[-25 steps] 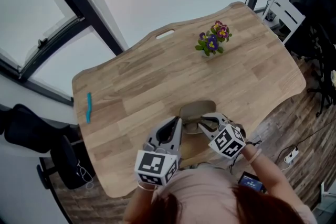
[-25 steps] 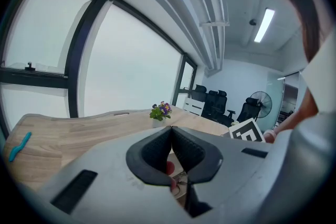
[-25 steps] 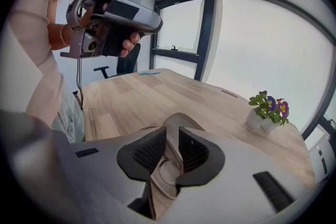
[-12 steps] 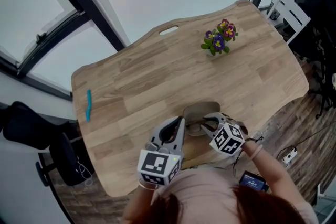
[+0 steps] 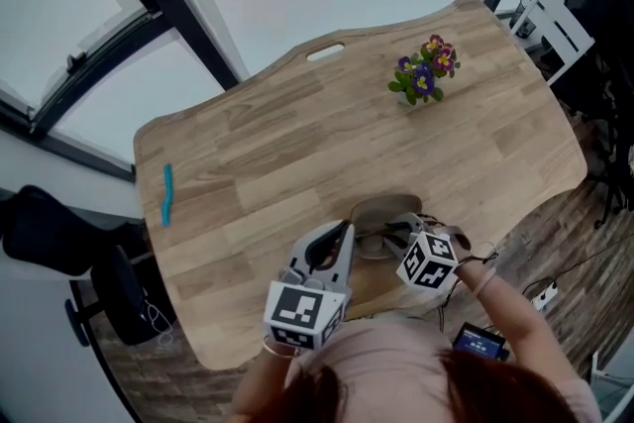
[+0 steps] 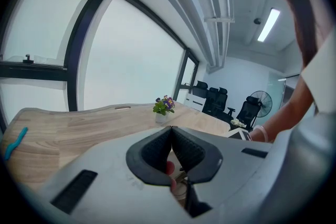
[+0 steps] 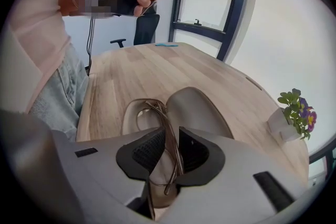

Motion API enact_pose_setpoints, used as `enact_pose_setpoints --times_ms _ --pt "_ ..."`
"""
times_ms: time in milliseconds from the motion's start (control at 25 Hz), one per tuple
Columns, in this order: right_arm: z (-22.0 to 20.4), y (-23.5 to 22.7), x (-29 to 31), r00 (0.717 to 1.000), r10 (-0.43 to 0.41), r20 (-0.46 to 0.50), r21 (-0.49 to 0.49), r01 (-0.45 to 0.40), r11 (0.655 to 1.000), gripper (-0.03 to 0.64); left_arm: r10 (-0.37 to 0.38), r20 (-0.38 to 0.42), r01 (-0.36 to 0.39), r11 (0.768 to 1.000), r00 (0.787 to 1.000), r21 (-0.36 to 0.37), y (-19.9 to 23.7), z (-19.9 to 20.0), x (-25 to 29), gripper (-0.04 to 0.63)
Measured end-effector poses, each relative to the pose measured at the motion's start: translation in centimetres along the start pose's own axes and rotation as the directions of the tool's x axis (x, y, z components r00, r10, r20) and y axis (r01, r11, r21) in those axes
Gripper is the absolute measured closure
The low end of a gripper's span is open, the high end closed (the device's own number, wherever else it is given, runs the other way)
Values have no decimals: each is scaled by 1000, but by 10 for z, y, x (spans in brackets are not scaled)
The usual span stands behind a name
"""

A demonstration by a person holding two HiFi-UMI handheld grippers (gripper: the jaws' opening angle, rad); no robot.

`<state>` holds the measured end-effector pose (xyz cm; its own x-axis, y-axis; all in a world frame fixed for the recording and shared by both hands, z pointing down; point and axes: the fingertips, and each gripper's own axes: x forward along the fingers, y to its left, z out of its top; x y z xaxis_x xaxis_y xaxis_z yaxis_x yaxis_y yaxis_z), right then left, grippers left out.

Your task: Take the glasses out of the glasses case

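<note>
- The right gripper (image 7: 169,136) pinches the thin, brown-framed glasses (image 7: 155,107). Their long axis runs straight ahead along its jaws.
- Their far end is over the open, taupe oval glasses case (image 7: 197,110), just beyond the jaw tips.
- The left gripper (image 6: 171,136), higher and to the left, is pressed together on nothing.
- The case lies on the pale wooden surface (image 7: 136,68).

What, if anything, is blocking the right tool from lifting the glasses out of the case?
Nothing visible. The right tool is shut on the glasses, the case lies open with its lid back, and the left tool is off to one side.
</note>
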<state>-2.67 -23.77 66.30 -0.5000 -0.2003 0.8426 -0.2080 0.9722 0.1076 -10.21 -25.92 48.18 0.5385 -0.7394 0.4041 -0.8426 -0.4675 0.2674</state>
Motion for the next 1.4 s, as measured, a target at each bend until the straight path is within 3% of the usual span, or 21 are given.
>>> enact_pose_setpoints --times_ms 760,1400 --pt "-7 0 25 995 40 -89 -95 -48 994 572 15 -23 -16 999 1000 -45 17 -10 3 594" --pt "-4 -7 16 998 -27 -58 -146 19 989 604 -3 -28 2 999 1000 -39 13 -11 1 594"
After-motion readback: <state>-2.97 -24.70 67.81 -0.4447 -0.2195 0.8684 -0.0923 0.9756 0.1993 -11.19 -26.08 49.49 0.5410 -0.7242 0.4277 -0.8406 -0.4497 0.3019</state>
